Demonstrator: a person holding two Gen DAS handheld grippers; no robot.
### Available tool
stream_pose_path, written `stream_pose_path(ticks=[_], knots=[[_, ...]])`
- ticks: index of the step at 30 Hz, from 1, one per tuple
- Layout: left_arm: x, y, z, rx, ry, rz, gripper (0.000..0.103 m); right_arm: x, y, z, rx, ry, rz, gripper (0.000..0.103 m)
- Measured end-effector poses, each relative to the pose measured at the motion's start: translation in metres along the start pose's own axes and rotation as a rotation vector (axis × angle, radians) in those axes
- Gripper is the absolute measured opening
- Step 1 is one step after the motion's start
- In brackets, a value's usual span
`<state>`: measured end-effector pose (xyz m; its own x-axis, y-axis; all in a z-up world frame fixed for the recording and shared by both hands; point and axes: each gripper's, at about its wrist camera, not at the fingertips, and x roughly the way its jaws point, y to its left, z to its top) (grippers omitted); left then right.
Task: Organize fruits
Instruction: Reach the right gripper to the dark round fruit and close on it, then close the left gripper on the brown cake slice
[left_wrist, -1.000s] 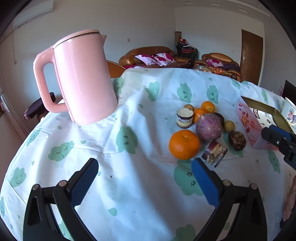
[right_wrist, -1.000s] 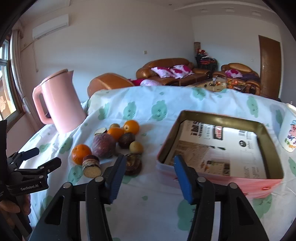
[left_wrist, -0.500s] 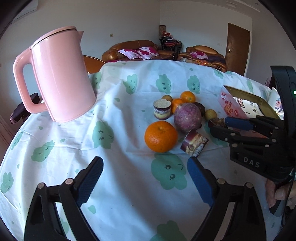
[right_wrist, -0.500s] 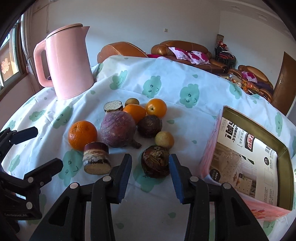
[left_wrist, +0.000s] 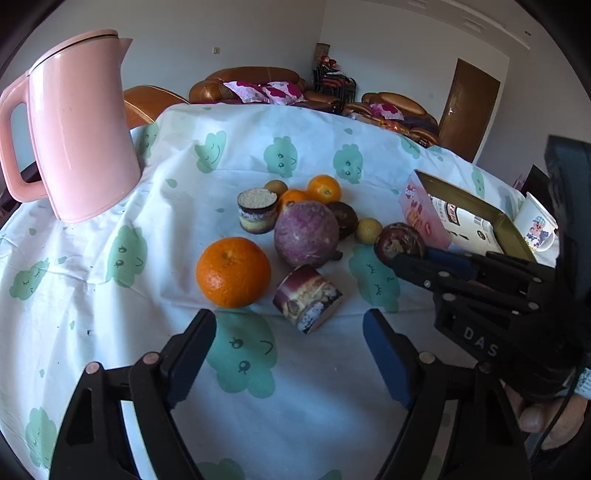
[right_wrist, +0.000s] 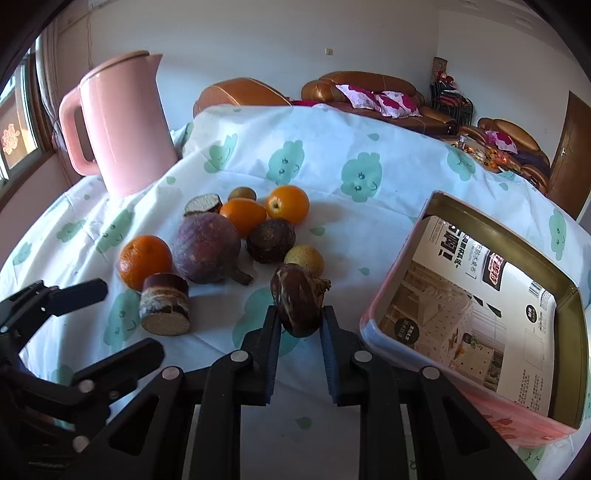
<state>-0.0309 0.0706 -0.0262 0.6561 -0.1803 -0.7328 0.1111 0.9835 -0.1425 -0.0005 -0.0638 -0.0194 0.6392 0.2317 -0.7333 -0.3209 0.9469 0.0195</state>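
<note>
While my left gripper (left_wrist: 290, 343) hangs short of the fruit pile with its jaws closing and nothing between them, my right gripper (right_wrist: 298, 328) is pinched shut on a dark brown fruit (right_wrist: 297, 299), which stands on end between the pads with its frayed tip pointing up and to the right. To the left of that grip the rest of the pile lies on the cloud-print tablecloth (right_wrist: 332, 147): a large orange (right_wrist: 144, 261), a cut purple-skinned chunk (right_wrist: 164, 308), a big purple root (right_wrist: 207, 253), two small oranges (right_wrist: 266, 210) and a small yellow fruit (right_wrist: 304, 258). Just to the right of the held fruit sits the pink tin box (right_wrist: 476, 391), open, with only a printed sheet inside; that is where I judge this fruit should go, a short carry to the right over the near rim. For my left gripper, the large orange (left_wrist: 232, 271) and the cut chunk (left_wrist: 308, 297) lie straight ahead, the chunk's long axis running slantwise across the jaw line. Only the right wrist view shows the pads pressing the brown fruit and the box's interior; the left wrist view shows that fruit (left_wrist: 400, 240) from the side, against the box's outer wall, plus a paper cup (left_wrist: 535, 221) behind the box.
</note>
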Motion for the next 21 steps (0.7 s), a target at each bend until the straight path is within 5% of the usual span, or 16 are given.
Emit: stream_pose_path(ticks=[6,10,21], knots=[[0.015,-0.006,0.006,-0.081,0.008,0.008,0.078,-0.032,-0.006,0.005,0.038,-0.112,0.048,0.023],[0.024,-0.003,0.008,-0.112,0.023,-0.015,0.046,-0.04,-0.008,0.006,0.051,-0.139,0.052,0.023],[-0.003,-0.022,0.016,-0.035,-0.115,-0.048,0.046,-0.087,-0.067,0.001,0.154,-0.266,0.006,0.023]])
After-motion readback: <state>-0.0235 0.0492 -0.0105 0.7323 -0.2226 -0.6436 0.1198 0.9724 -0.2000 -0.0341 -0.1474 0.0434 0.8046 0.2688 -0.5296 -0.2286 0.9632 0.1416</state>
